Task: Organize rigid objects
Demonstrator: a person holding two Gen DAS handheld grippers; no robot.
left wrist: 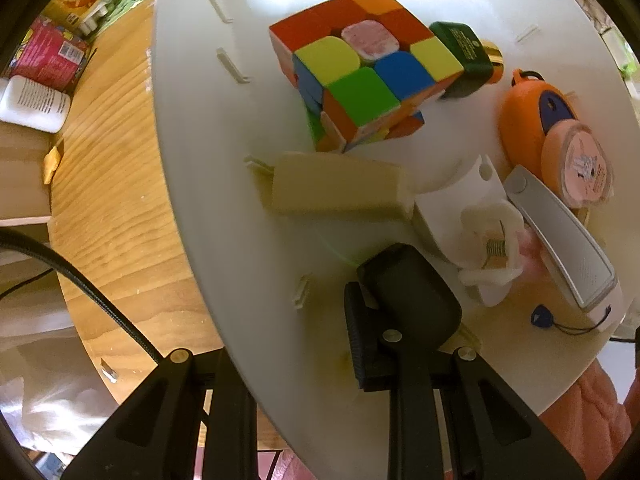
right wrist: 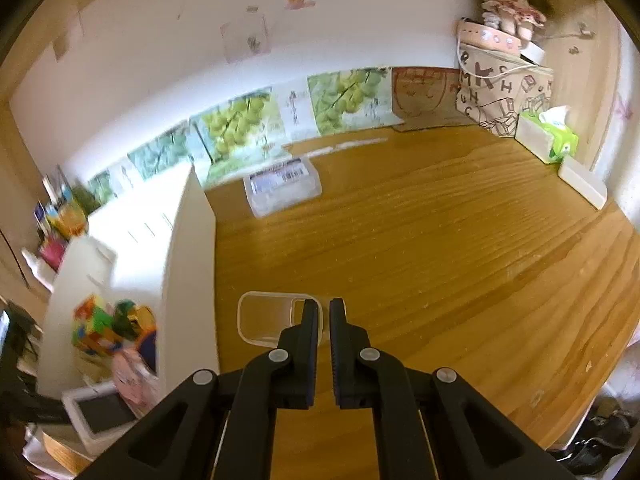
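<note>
Currently the left gripper (left wrist: pixel 332 308) is clamped on the near wall of the white bin (left wrist: pixel 224 168); one finger (left wrist: pixel 404 292) is inside, the other hidden outside. Cube (left wrist: pixel 360 68), green box (left wrist: pixel 464 48), orange case (left wrist: pixel 532 120) and beige block (left wrist: pixel 336 184) crowd the bin. Right gripper (right wrist: pixel 325 308) is closed; a clear tub (right wrist: pixel 264 320) lies just behind its tips, pinch unclear. Table (right wrist: pixel 440 248) is bare right and far. Bin edge stands just left. Bag (right wrist: pixel 500 92) letters: K, H, M. Far box (right wrist: pixel 282 188) label is unreadable.
</note>
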